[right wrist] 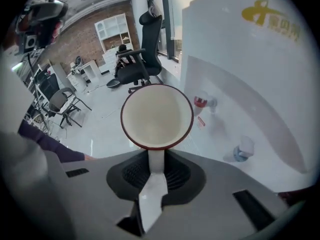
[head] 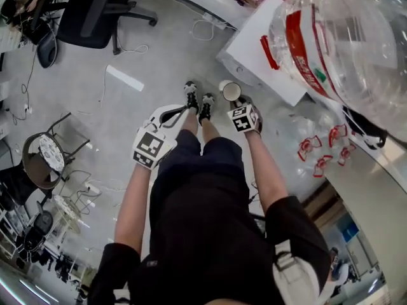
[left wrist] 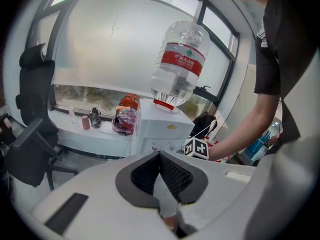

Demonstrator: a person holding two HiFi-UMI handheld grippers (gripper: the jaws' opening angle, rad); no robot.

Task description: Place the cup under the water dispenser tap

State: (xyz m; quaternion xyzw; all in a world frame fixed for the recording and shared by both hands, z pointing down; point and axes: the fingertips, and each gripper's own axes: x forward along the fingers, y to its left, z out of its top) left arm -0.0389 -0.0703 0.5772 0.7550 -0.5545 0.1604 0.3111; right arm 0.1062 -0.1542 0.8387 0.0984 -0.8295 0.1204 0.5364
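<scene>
Right now the right gripper (right wrist: pixel 156 165) has its fingers clamped on the handle of the cup (right wrist: pixel 156 116), a white cup with a red rim and nothing inside. In the head view, the cup (head: pixel 229 91) is held in the air just ahead of the right gripper (head: pixel 236 104). Its mouth is turned up, and it is close to the front of the white water dispenser (head: pixel 257 53), above the pale floor (head: pixel 159 62).

In the right gripper view, the dispenser (right wrist: pixel 250 59) fills the right side. Its red tap (right wrist: pixel 202 102) shows just to the right of the cup's rim, and the blue tap (right wrist: pixel 242 151) lies lower and further right. In that view the cup lies left of both taps. A big clear water bottle (head: pixel 343 37) with a red label stands upside down on top of the dispenser.

The left gripper (head: pixel 180 110) hangs just left of the person's shoes (head: pixel 191 94), apart from the cup. In its own view the left gripper (left wrist: pixel 160 159) has its fingers together with nothing between them, and it faces the dispenser (left wrist: pixel 160 126) and bottle (left wrist: pixel 179 66). A black office chair (head: pixel 95 11) stands on the floor off to the left.
</scene>
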